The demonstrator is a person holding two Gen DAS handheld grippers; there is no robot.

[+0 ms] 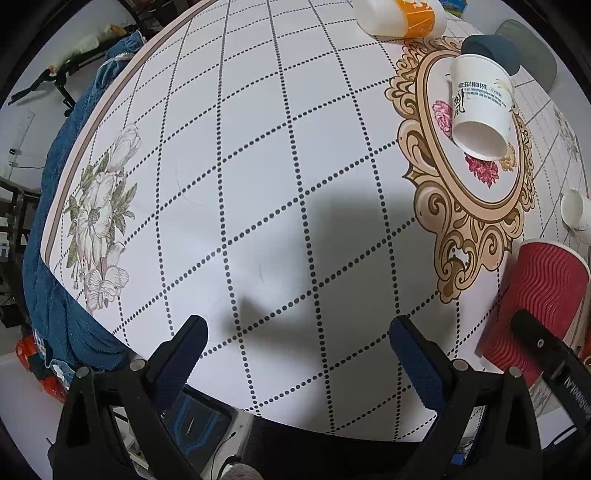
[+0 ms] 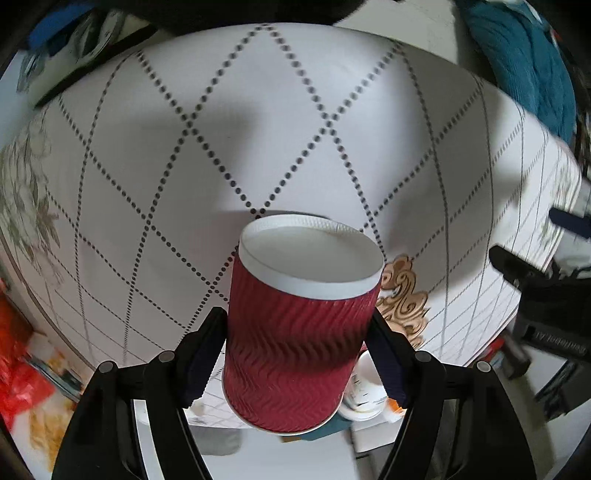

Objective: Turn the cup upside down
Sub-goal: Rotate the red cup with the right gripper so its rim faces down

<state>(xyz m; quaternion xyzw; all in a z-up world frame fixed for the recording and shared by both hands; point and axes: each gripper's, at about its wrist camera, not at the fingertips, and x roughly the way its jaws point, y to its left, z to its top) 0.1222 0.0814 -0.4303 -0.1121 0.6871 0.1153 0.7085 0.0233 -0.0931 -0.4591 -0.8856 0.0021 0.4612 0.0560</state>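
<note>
A red ribbed paper cup (image 2: 295,339) is held between the fingers of my right gripper (image 2: 295,347), which is shut on its sides. The cup is off the table and tilted, its white flat bottom pointing away from the camera and its mouth towards it. In the left wrist view the same red cup (image 1: 543,302) shows at the right edge with a black gripper finger across it. My left gripper (image 1: 299,354) is open and empty, low over the white dotted tablecloth (image 1: 258,166).
A white printed paper cup (image 1: 480,107) lies on its side on the ornate oval pattern. A white-and-orange container (image 1: 399,16) lies at the far edge. A small white cup (image 1: 572,208) sits at the right. A blue cloth (image 1: 62,221) hangs off the table's left edge.
</note>
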